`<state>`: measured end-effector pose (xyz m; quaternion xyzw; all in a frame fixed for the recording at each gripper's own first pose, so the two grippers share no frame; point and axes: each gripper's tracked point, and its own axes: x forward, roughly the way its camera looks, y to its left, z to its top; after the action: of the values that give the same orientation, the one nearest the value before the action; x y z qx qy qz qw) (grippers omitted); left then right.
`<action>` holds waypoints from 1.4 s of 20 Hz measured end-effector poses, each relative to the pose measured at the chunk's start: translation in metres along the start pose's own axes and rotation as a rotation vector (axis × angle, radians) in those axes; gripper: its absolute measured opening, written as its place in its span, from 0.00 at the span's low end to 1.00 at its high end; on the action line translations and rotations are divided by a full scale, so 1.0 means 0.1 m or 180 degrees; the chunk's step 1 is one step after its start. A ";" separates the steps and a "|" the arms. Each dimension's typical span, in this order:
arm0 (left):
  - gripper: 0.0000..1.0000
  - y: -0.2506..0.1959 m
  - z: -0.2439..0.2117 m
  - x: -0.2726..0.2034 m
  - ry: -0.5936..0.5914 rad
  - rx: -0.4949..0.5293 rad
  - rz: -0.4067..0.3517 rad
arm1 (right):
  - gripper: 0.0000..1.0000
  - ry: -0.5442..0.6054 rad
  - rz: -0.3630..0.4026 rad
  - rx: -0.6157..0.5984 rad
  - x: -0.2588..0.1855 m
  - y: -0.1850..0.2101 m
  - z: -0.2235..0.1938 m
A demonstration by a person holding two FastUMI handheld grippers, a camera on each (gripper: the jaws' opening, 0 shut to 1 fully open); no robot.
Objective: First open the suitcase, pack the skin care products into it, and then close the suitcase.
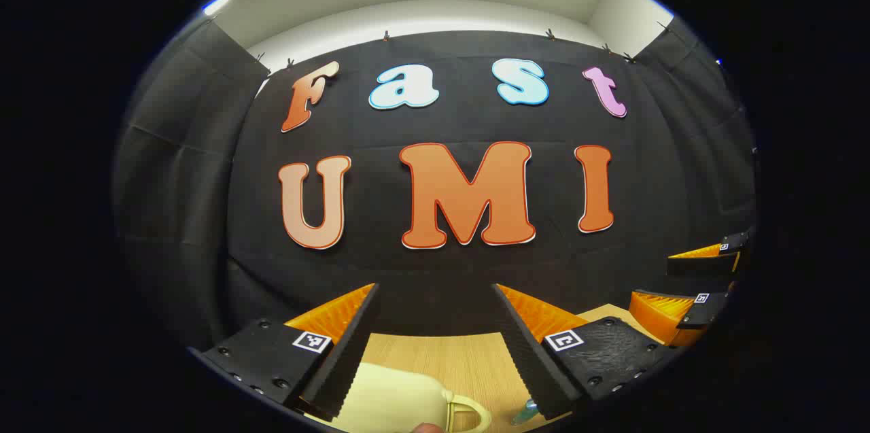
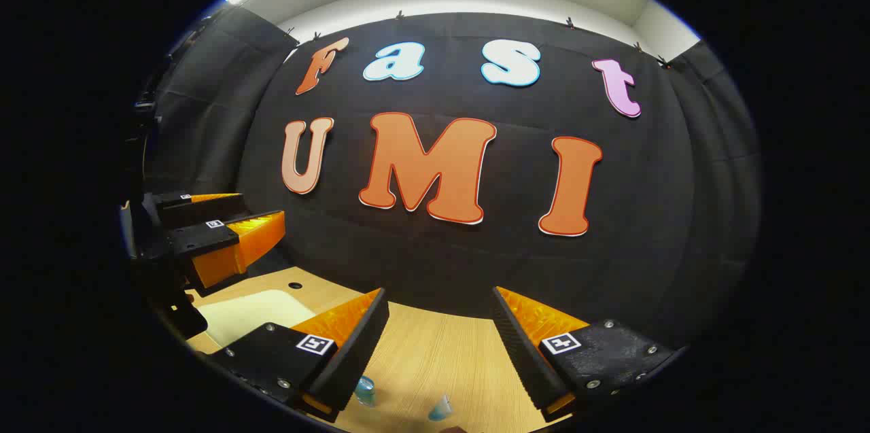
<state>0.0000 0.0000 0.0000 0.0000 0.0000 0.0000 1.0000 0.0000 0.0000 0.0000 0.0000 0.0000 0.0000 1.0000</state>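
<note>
A cream suitcase [image 1: 397, 397] lies on the wooden table [image 1: 469, 358] right below my left gripper [image 1: 435, 290], its loop handle [image 1: 469, 414] pointing right. The left gripper is open and holds nothing. A small teal-blue bottle [image 1: 527, 412] shows beside its right finger. In the right gripper view the suitcase [image 2: 251, 310] sits at the lower left. Two small blue skin care bottles [image 2: 365, 390] [image 2: 440, 409] stand on the table under my right gripper [image 2: 440, 291], which is open and holds nothing. Whether the suitcase lid is latched is hidden.
The black cloth wall rises just behind the table's far edge. The right gripper [image 1: 680, 280] appears at the far right of the left gripper view, and the left gripper [image 2: 262, 210] at the far left of the right gripper view, above the suitcase.
</note>
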 end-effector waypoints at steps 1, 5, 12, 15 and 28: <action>0.98 0.01 -0.01 0.01 0.0007 -0.0005 0.0000 | 0.95 -0.0005 -0.0005 -0.0003 0.00 0.00 0.01; 0.98 0.01 0.01 0.00 0.0002 0.0029 -0.0026 | 0.95 -0.0001 -0.0010 0.0007 -0.01 0.00 0.00; 0.98 -0.03 -0.05 -0.01 0.0065 -0.0044 -0.0033 | 0.95 -0.0026 -0.0055 0.0015 -0.04 -0.04 0.00; 0.98 -0.02 -0.12 -0.02 0.0118 -0.0025 0.0009 | 0.95 -0.0003 -0.0052 -0.0010 -0.05 -0.04 -0.02; 0.98 -0.13 -0.23 -0.03 0.0181 0.0397 -0.0020 | 0.95 0.0033 -0.0080 0.0035 -0.08 -0.17 -0.08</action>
<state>-0.0026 -0.0134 -0.0234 0.0623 0.0284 -0.0031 0.9976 -0.0075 -0.0173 -0.0078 0.0055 0.0052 -0.0126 0.9999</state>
